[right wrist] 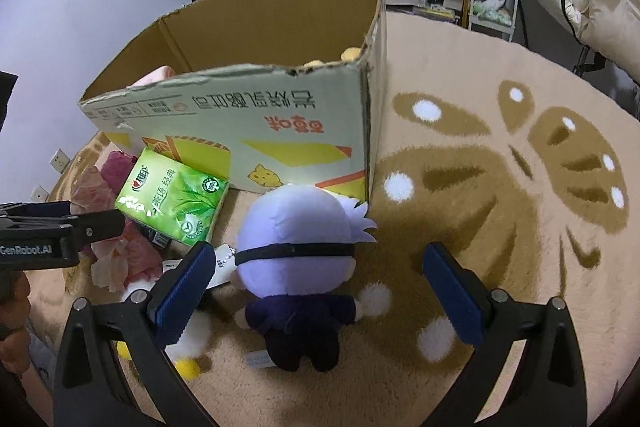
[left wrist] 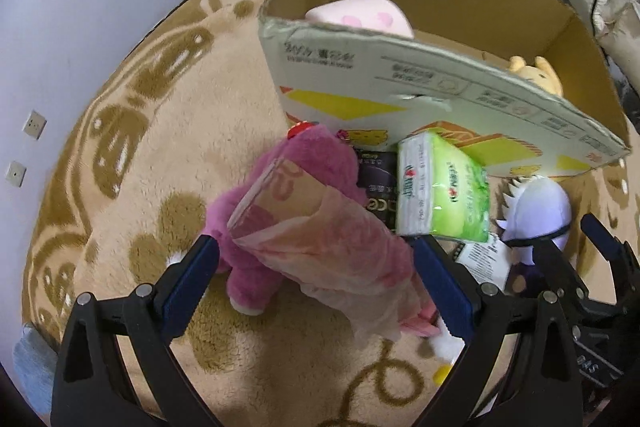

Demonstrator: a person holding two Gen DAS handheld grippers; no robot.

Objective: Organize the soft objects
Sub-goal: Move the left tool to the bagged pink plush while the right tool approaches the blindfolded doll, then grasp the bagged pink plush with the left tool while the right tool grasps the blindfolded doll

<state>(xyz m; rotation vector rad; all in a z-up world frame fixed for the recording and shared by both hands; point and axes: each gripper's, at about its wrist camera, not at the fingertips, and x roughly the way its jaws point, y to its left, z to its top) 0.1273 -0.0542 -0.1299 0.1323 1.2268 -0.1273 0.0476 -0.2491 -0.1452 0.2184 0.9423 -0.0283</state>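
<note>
Open rug [right wrist: 500, 227] lies right of the cardboard box [right wrist: 280, 131]; my right tongs [right wrist: 316, 279], apart, straddle the plush doll [right wrist: 298, 247]; my left tongs [left wrist: 316, 275], apart, flank a pink wrapper [left wrist: 332, 247].

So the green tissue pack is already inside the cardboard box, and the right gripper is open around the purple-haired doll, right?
Not quite. The green tissue pack lies on the rug outside the cardboard box, against its front wall, as the right wrist view shows. The right gripper is indeed open around the purple-haired doll.

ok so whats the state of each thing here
box: open top, upright on the rug, plush toys inside
tissue pack: sealed, tilted against the box
doll: on the rug, facing away
left gripper: open, around a pink packet
right gripper: open, around the doll
</note>
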